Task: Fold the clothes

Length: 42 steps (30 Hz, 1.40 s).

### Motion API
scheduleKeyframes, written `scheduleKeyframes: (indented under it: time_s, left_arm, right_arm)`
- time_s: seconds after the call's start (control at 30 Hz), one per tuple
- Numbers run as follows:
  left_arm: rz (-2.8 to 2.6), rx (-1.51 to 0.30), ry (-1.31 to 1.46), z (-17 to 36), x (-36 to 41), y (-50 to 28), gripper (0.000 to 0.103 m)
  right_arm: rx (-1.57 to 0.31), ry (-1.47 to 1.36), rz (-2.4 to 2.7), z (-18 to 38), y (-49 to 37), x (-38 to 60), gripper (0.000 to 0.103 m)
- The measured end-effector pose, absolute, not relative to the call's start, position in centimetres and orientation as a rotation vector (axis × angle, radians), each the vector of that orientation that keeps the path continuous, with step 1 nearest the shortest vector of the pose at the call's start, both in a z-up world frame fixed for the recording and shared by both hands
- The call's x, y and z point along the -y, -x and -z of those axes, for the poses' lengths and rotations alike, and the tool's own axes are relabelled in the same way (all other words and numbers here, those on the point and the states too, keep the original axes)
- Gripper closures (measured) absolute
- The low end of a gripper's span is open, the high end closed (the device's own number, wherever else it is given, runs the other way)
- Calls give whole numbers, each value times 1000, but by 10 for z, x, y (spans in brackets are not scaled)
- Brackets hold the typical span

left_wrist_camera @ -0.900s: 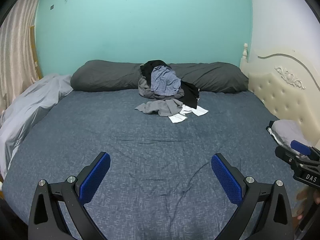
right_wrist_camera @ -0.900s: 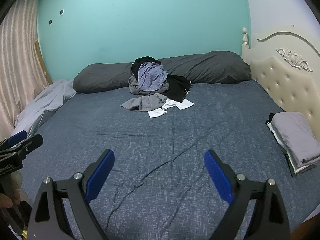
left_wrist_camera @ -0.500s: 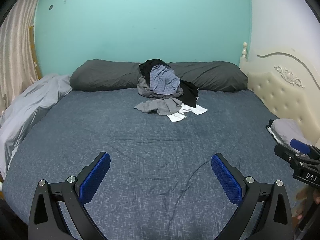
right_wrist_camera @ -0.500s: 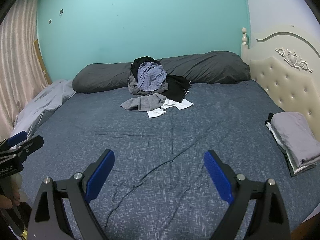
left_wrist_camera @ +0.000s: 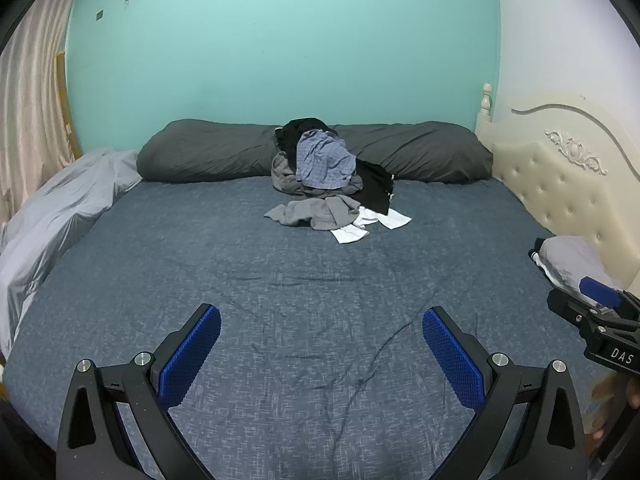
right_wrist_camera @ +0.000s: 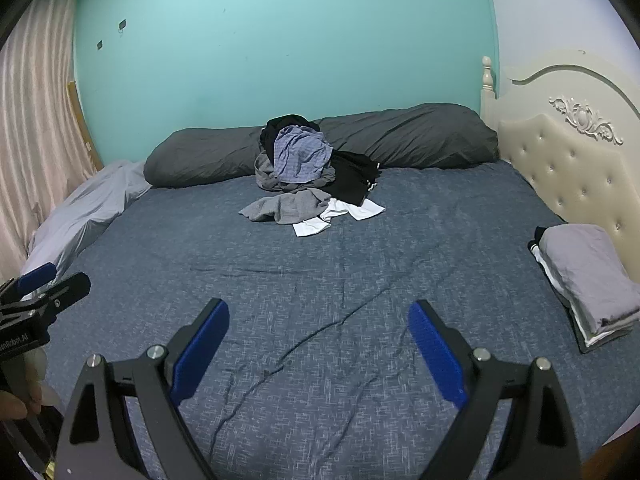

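A pile of unfolded clothes (left_wrist_camera: pixel 326 176) lies at the far side of the bed: a blue checked piece on top, with grey, black and white pieces under and in front of it. It also shows in the right wrist view (right_wrist_camera: pixel 308 172). A stack of folded clothes (right_wrist_camera: pixel 588 284) with a grey piece on top sits at the right edge by the headboard, partly visible in the left wrist view (left_wrist_camera: pixel 568 260). My left gripper (left_wrist_camera: pixel 320 356) is open and empty above the near part of the bed. My right gripper (right_wrist_camera: pixel 318 348) is open and empty too, to the right of the left one.
The bed has a dark blue sheet (left_wrist_camera: pixel 280 300). A long dark grey pillow (left_wrist_camera: pixel 212 156) lies along the teal wall. A light grey duvet (left_wrist_camera: pixel 52 216) is bunched at the left edge. A cream tufted headboard (right_wrist_camera: pixel 576 168) stands on the right. A curtain (right_wrist_camera: pixel 36 120) hangs left.
Both views have shifted very slightly; the clothes pile sits a touch lower in the frames. Both grippers stay open and empty.
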<state>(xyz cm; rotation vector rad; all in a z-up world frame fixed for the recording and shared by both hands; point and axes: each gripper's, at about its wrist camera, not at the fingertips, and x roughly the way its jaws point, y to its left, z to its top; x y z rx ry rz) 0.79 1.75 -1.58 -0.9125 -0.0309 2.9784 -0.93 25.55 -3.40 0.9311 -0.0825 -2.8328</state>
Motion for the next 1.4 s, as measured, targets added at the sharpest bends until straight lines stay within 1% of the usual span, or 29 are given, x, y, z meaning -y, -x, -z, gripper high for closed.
scheduleKeyframes:
  time_s: [1.4]
  left_arm:
    - [-2966, 41, 934, 3, -13, -1, 0]
  right_arm:
    - [104, -916, 2847, 26, 11, -263, 11]
